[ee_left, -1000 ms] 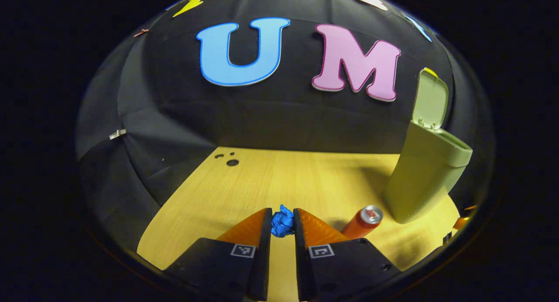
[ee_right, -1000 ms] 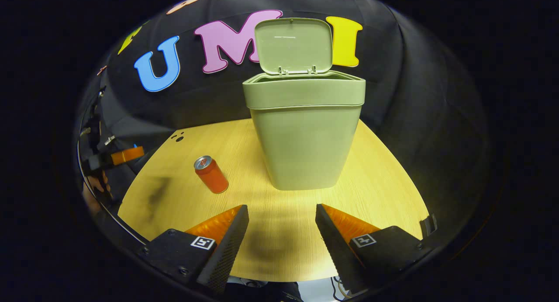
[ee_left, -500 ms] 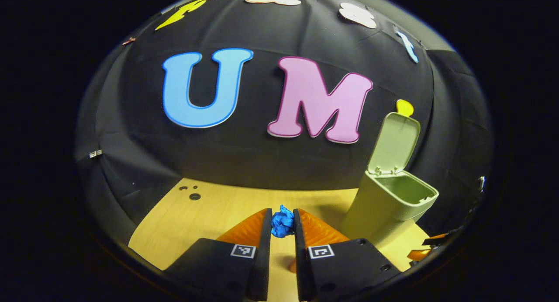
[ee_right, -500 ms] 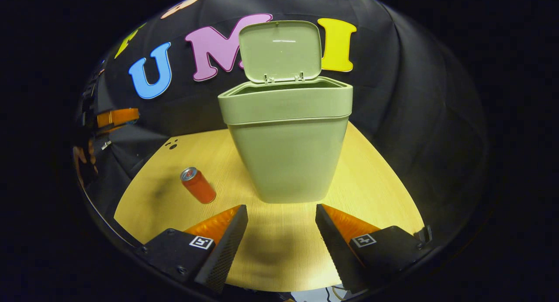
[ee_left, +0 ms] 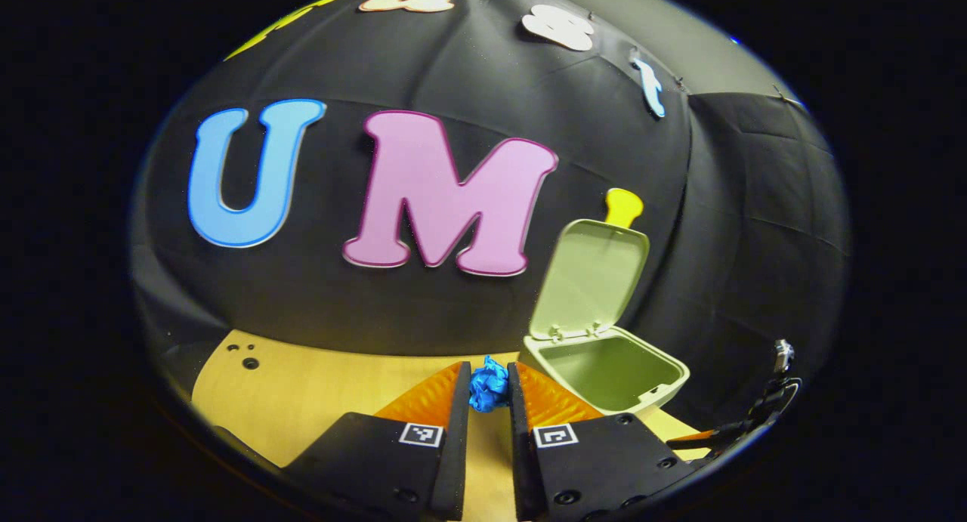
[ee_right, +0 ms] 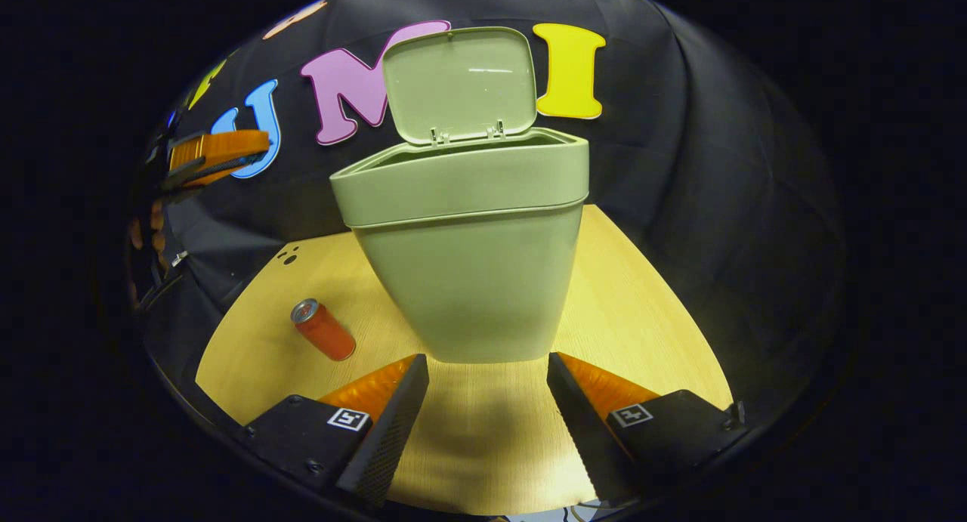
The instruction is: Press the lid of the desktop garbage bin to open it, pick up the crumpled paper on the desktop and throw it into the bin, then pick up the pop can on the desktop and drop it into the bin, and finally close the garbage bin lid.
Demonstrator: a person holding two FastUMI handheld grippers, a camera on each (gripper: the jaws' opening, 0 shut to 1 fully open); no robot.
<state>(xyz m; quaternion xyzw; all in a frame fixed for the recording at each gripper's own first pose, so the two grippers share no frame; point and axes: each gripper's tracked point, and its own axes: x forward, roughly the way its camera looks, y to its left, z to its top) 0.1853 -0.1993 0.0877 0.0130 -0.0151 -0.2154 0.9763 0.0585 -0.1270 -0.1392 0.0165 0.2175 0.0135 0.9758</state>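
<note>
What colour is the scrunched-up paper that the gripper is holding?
Bright blue. The crumpled paper shows best in the left gripper view, pinched by the left gripper.

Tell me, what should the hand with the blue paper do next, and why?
Probably carry the paper a little further, over the bin, then let go. The left gripper is shut on it, the lid stands open, and the opening is just ahead to its right.

Left tool (ee_left: 488,392) clamped, right tool (ee_right: 487,401) agape.
</note>
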